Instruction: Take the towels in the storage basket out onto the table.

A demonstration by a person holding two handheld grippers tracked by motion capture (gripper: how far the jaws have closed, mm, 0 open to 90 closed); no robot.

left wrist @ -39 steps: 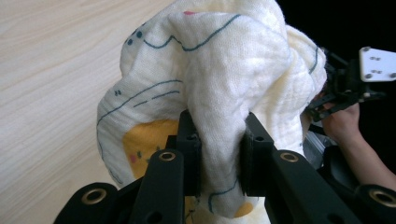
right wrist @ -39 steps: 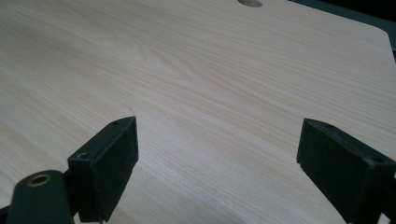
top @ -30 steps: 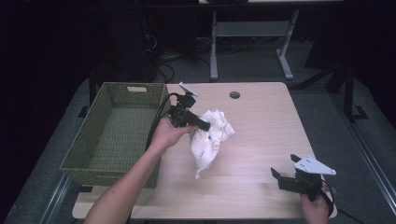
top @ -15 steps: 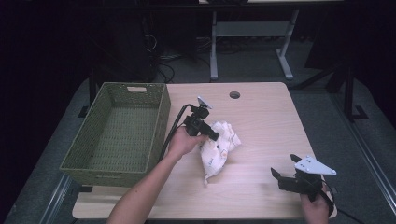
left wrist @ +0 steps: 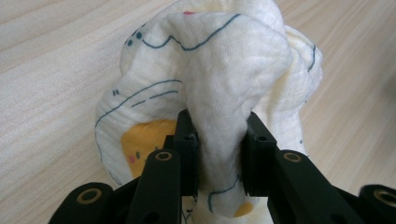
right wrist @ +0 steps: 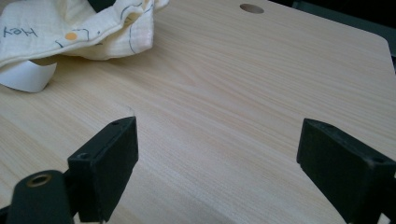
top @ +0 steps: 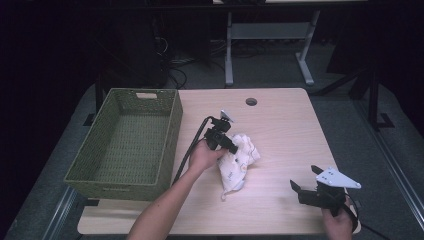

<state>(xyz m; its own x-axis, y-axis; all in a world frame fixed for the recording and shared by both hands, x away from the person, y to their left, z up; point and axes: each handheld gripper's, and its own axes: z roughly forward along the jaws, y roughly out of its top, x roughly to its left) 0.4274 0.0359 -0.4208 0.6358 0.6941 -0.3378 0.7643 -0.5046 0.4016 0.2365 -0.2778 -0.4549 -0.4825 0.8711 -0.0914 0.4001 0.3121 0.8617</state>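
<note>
Left hand-held gripper point(left wrist: 218, 154) pinches one fold of cloth point(top: 239, 159) — it may slip free; right hand-held gripper point(right wrist: 224, 168) waits wide over the bench point(top: 280, 125).

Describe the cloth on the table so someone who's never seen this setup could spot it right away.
Start at the green woven basket on the table's left side. Just to its right, mid-table, lies a crumpled cloth, pinched in the left gripper. It is the only soft thing there: cream-white with thin dark lines and orange spots.
</note>
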